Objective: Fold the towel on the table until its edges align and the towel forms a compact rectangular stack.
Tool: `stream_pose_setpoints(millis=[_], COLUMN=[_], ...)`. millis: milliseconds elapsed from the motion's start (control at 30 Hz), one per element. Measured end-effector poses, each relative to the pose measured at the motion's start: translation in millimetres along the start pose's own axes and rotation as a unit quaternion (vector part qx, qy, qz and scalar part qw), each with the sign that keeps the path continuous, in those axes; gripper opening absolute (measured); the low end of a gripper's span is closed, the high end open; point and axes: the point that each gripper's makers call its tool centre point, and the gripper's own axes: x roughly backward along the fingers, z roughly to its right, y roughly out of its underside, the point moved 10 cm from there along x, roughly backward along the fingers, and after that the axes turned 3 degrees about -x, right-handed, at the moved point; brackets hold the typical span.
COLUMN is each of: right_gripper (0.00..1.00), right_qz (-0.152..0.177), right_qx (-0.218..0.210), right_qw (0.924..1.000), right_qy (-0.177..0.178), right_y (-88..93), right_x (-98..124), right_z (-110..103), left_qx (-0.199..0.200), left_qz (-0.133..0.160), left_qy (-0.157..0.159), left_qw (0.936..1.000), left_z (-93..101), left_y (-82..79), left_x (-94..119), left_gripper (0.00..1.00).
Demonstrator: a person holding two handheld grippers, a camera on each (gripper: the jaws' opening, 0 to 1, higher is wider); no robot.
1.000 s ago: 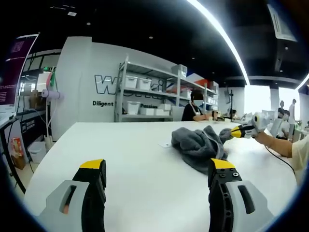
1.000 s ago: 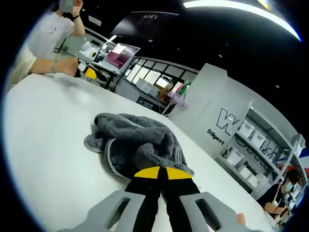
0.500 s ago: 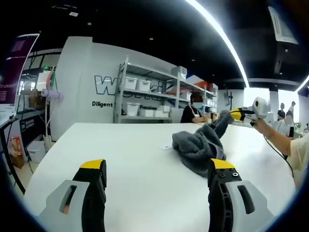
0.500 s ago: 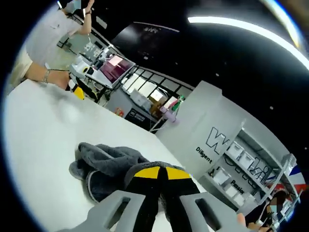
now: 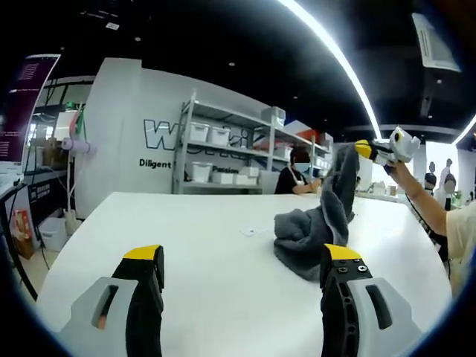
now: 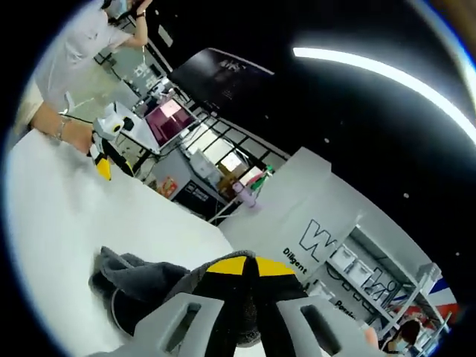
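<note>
A grey towel (image 5: pixel 312 230) lies bunched on the white table (image 5: pixel 193 238), with one corner pulled up into the air. My right gripper (image 5: pixel 364 149) holds that raised corner high above the heap, shut on it. In the right gripper view the grey towel (image 6: pixel 149 286) hangs down from the closed yellow-tipped jaws of the right gripper (image 6: pixel 245 268) toward the white table (image 6: pixel 44 223). My left gripper (image 5: pixel 242 256) stands open low over the near table, well short of the towel, with nothing between its fingers.
A small white tag (image 5: pixel 251 231) lies on the table left of the towel. Metal shelving with white bins (image 5: pixel 223 152) stands behind the table, and a person (image 5: pixel 297 175) sits at its far end. Another person (image 6: pixel 74 52) stands by a workstation with a screen (image 6: pixel 167 119).
My right gripper has lifted the towel corner from table height to well above the heap, stretching the cloth upward. The left gripper has stayed still and open.
</note>
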Motion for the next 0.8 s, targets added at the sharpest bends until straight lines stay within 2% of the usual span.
stream_pose_setpoints(millis=[500,667,800], right_gripper=[0.0,0.0,0.0], right_qz=[0.049,0.057,0.06], right_qx=[0.041,0.045,0.052], right_qw=[0.9974,0.9967,0.9959], right_qy=[0.034,0.038,0.044], right_y=[-70.5,-89.4,-111.3], right_x=[0,-4,-10], right_z=[37,46,56], left_qx=[0.006,0.006,0.006], left_qz=[0.01,0.014,0.018], left_qy=[-0.002,-0.002,-0.001], left_qw=[0.9999,0.9999,0.9998], left_z=[-5.3,-3.4,-3.3], left_y=[-4.1,-5.0,-6.5], left_x=[0,2,3], left_gripper=[0.84,0.84,0.84])
